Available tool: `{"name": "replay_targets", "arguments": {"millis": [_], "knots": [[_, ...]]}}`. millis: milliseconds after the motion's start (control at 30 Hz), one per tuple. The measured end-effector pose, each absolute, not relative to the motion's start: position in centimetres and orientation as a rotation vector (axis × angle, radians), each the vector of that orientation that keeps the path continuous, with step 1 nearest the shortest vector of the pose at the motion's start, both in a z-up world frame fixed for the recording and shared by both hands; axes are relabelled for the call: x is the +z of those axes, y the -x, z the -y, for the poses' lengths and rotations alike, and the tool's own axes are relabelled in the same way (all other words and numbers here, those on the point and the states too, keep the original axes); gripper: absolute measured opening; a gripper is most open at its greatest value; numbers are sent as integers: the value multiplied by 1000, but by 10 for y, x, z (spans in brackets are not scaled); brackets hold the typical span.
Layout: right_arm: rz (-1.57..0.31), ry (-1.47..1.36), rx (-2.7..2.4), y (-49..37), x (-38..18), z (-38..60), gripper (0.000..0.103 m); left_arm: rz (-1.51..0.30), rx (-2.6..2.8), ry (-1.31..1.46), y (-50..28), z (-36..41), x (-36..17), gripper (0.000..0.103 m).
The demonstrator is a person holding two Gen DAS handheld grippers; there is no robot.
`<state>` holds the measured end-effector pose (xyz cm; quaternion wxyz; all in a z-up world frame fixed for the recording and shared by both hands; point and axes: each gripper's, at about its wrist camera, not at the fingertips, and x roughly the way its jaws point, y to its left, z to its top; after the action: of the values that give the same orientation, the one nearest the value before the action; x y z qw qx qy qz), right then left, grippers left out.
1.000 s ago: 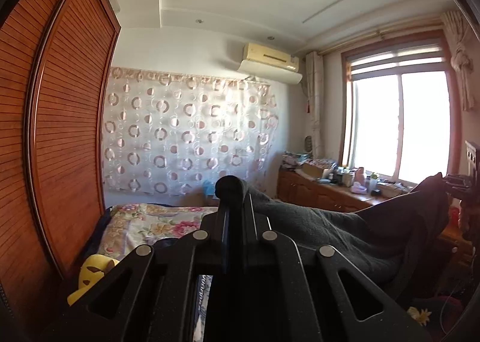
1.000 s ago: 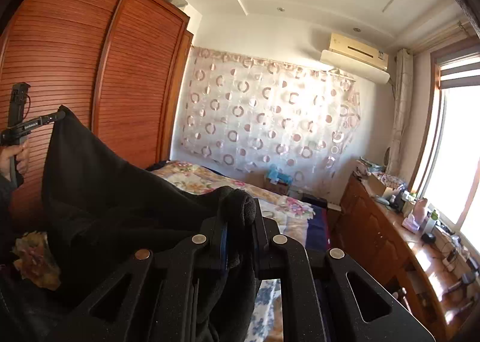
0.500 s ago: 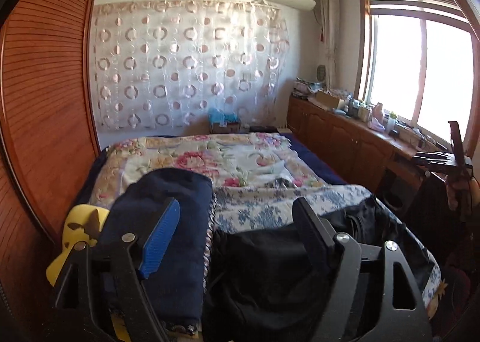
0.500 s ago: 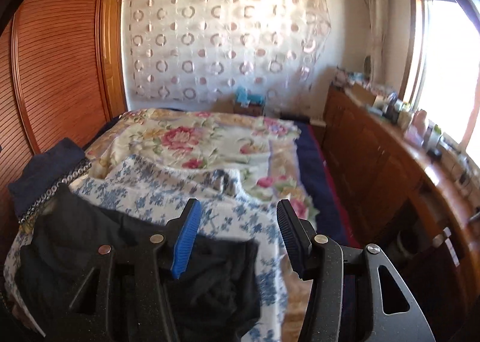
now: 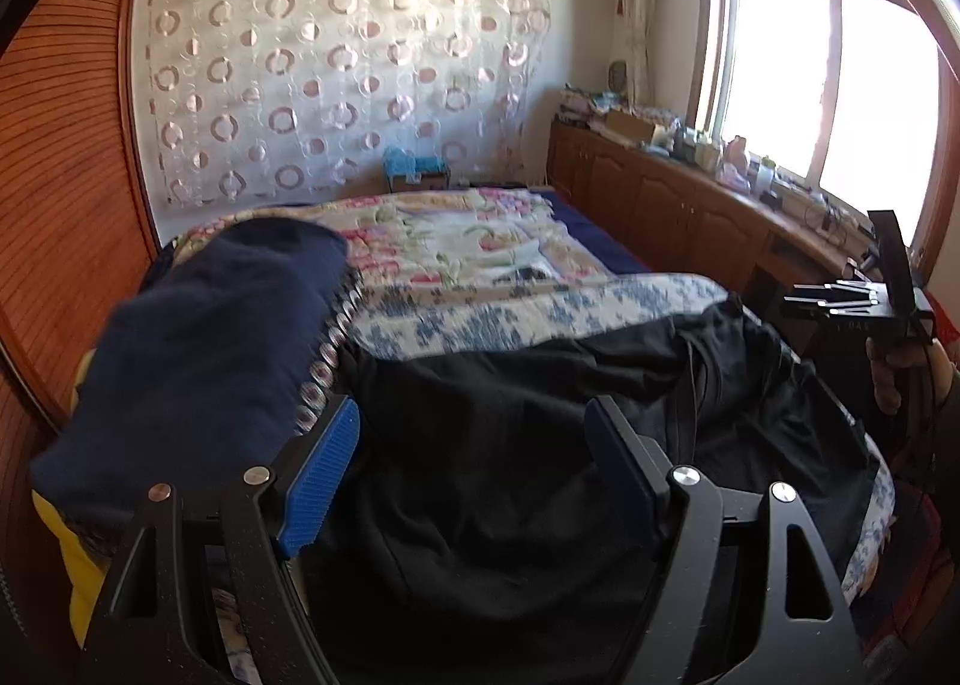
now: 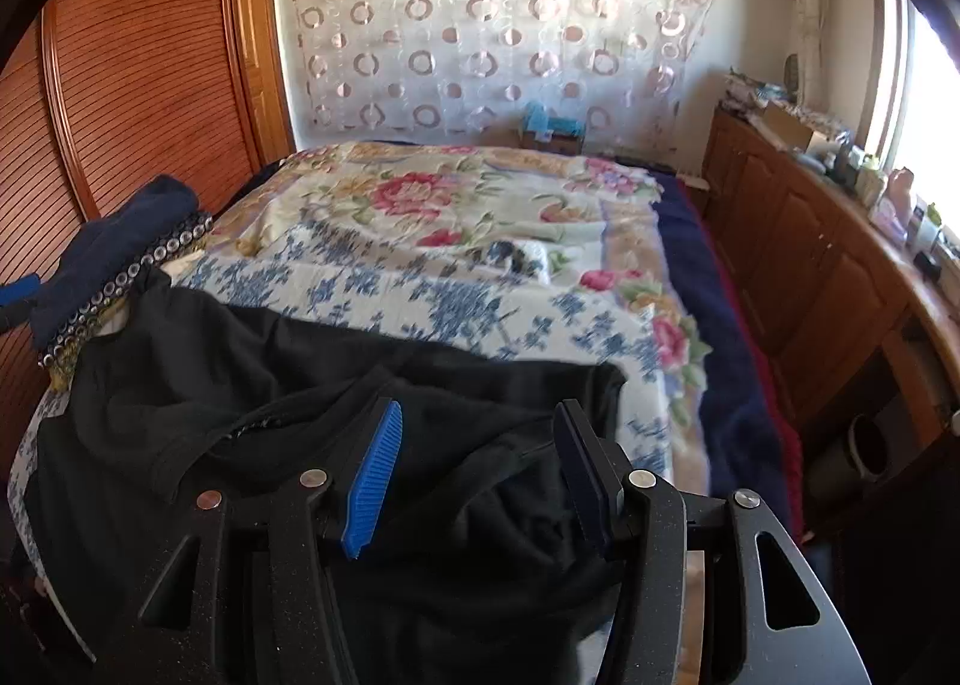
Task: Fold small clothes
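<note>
A black garment (image 5: 528,403) (image 6: 288,385) lies spread and rumpled on the near end of the bed. My left gripper (image 5: 474,415) hangs open just above its left part, nothing between the blue pads. Over the garment's right part my right gripper (image 6: 474,421) also stands open and holds nothing. In the left wrist view the right gripper (image 5: 864,301) shows at the right edge, held by a hand. A folded dark blue garment (image 5: 198,349) (image 6: 120,241) with a studded edge lies to the left of the black one.
The bed (image 6: 456,241) carries a floral quilt and a blue-flowered sheet. A slatted wooden wardrobe (image 6: 138,60) stands close on the left. Wooden cabinets (image 6: 804,241) with clutter run along the right under the window. A yellow item (image 5: 78,577) peeks out under the blue garment.
Both grippers held the black garment up a second ago, then let go of it. It now lies on the bed, and both grippers have dropped lower and tipped downward.
</note>
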<state>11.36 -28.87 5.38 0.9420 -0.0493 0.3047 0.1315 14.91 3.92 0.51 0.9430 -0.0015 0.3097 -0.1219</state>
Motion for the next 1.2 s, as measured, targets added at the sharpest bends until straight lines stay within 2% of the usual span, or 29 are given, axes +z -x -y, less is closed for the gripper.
{"name": "replay_targets", "arguments": {"millis": [333, 600, 933, 967, 1000, 1033, 1100, 1200], "knots": [[-690, 102, 306, -145, 49, 278, 55, -812, -273, -77, -160, 1, -66, 78], [-715, 91, 306, -183, 51, 277, 55, -883, -248, -110, -161, 10, -89, 79], [-768, 96, 331, -210, 31, 249, 55, -882, -237, -117, -154, 16, -88, 82], [-782, 100, 322, -212, 28, 250, 54, -875, -238, -108, -154, 15, -87, 77], [-786, 103, 322, -212, 27, 253, 45, -860, -244, -92, -150, 11, -82, 70], [-788, 108, 328, -212, 28, 253, 40, -836, -252, -59, -146, 10, -75, 69], [-779, 120, 343, -208, 30, 255, 19, -809, -286, -26, -139, 12, -66, 64], [-750, 119, 367, -197, 38, 259, 14, -795, -373, -40, -131, 31, -58, 62]]}}
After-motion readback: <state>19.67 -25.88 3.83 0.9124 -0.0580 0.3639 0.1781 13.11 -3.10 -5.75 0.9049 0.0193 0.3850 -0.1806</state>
